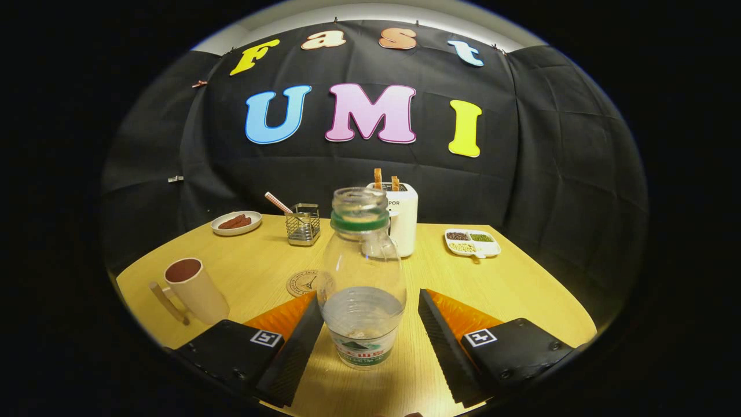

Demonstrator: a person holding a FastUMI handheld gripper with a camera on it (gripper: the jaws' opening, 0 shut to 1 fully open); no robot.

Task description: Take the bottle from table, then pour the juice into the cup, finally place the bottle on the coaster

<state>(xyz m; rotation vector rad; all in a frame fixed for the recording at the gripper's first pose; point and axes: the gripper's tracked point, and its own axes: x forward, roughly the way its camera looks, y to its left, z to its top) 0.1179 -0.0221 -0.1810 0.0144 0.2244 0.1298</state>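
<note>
Wood table (521, 289), creased black cloth wall (550, 145) behind, white strip above.

Clear glossy plastic bottle (362, 284) with paper label, standing between the spread ribbed fingers of the gripper (370, 330), matt pale wood-grain table (521, 284), smooth matt cup (194, 289), wire-mesh metal holder (303, 225), glossy white plastic toaster (402, 223), creased matt cloth wall (550, 145).
</note>
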